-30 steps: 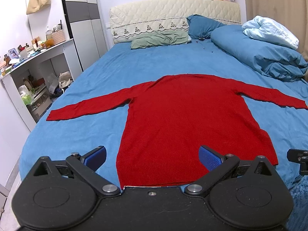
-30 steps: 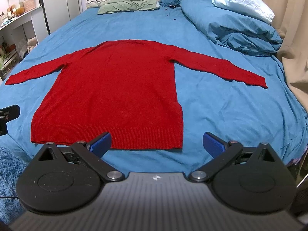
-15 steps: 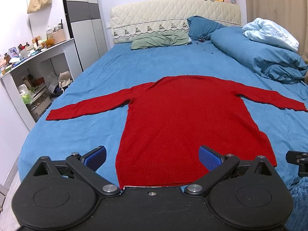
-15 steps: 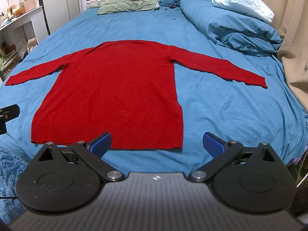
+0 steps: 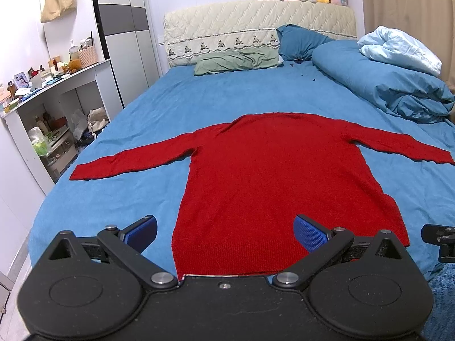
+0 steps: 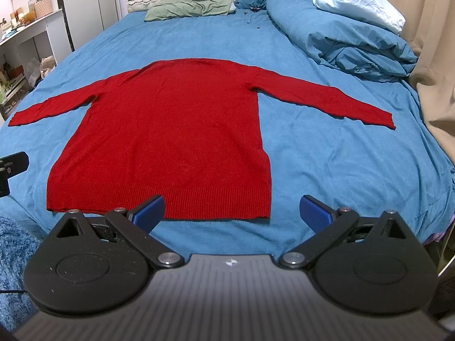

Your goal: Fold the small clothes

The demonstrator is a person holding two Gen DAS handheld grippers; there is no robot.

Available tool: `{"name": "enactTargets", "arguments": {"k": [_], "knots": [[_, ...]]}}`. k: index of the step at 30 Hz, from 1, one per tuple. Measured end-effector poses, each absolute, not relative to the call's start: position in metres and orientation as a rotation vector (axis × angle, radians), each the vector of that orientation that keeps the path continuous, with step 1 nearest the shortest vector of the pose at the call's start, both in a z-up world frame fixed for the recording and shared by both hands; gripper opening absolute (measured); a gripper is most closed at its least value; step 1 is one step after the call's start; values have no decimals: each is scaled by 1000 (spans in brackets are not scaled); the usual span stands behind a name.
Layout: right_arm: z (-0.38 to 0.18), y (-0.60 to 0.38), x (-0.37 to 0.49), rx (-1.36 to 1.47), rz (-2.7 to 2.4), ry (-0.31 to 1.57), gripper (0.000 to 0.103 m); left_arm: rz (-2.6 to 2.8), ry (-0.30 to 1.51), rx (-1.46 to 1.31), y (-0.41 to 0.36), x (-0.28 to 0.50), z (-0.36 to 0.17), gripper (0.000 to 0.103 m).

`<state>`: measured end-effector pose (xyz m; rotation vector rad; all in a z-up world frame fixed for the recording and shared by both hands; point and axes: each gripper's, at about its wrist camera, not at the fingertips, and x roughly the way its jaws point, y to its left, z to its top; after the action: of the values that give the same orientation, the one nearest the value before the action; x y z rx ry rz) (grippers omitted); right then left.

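A red long-sleeved sweater (image 5: 273, 176) lies flat on the blue bed, hem toward me, both sleeves spread out sideways; it also shows in the right wrist view (image 6: 170, 130). My left gripper (image 5: 226, 231) is open and empty, held above the hem's left part. My right gripper (image 6: 231, 211) is open and empty, above the hem's right corner. The left sleeve cuff (image 5: 85, 172) lies near the bed's left edge. The right sleeve cuff (image 6: 381, 118) lies toward the bed's right side.
A bunched blue duvet (image 5: 384, 88) with a pale blanket (image 5: 398, 48) lies at the back right. Pillows (image 5: 236, 61) rest against the headboard. A white desk with clutter (image 5: 45, 93) stands left of the bed. A curtain (image 6: 435, 56) hangs on the right.
Both grippers have barely shifted; the sweater sits slightly lower in the left wrist view. Nothing was taken hold of.
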<state>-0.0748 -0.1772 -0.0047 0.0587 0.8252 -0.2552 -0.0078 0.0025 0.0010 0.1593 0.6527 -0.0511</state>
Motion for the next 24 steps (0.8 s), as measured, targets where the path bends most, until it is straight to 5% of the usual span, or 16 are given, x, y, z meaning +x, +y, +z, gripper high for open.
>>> {"name": "enactTargets", "arguments": {"k": [24], "knots": [[-4,-176,-75,58,-248,821,103,-55,653,137,6,-9,4,103]]}}
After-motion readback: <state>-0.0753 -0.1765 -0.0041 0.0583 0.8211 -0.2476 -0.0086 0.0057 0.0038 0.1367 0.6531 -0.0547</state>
